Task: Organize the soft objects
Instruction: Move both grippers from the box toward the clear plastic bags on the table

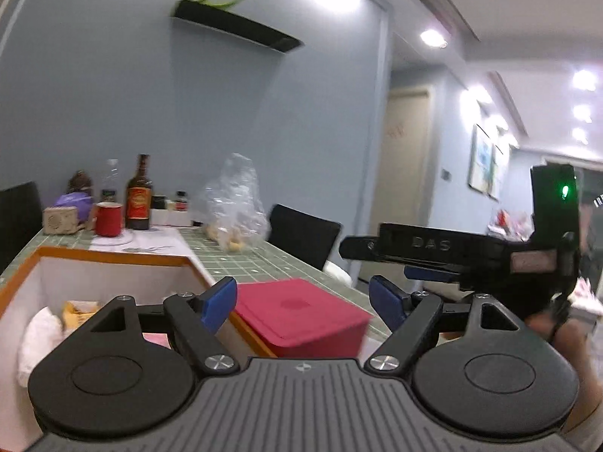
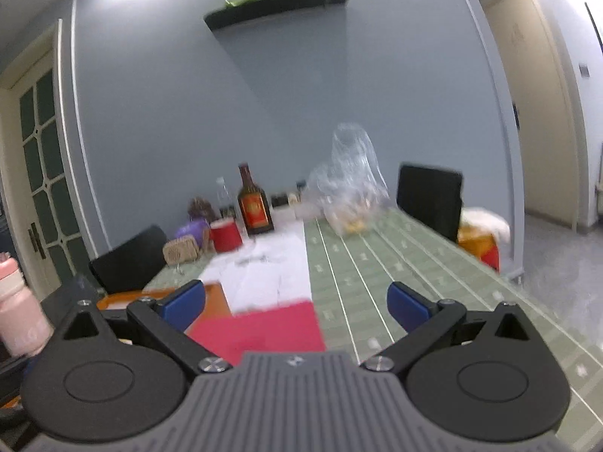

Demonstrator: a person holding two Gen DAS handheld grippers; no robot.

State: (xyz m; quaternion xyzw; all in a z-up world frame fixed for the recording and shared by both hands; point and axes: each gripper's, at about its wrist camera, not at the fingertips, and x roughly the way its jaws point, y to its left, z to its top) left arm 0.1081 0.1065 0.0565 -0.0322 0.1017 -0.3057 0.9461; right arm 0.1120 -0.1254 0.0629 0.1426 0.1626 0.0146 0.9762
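Red box [image 1: 301,314] sits dead ahead at 12 o'clock between left tool [image 1: 303,303] pads; both tools wide, empty; right tool [image 2: 296,303] equally near.

The near right stretch of the green tiled tabletop [image 2: 395,263] lies bare, an open lane running toward the far end. That lane is closed at the far end by a crumpled clear plastic bag [image 2: 350,180]. Left of it the far end is crowded: a dark bottle [image 2: 254,203], a red cup [image 2: 226,235] and a small woven box [image 2: 181,250] stand close together. Near the front, a red box [image 1: 297,312] sits just beside the orange-rimmed bin [image 1: 113,254]. Black chairs [image 2: 429,196] flank the tabletop on both sides. The right gripper [image 1: 380,282] hangs over the right edge of the tabletop.
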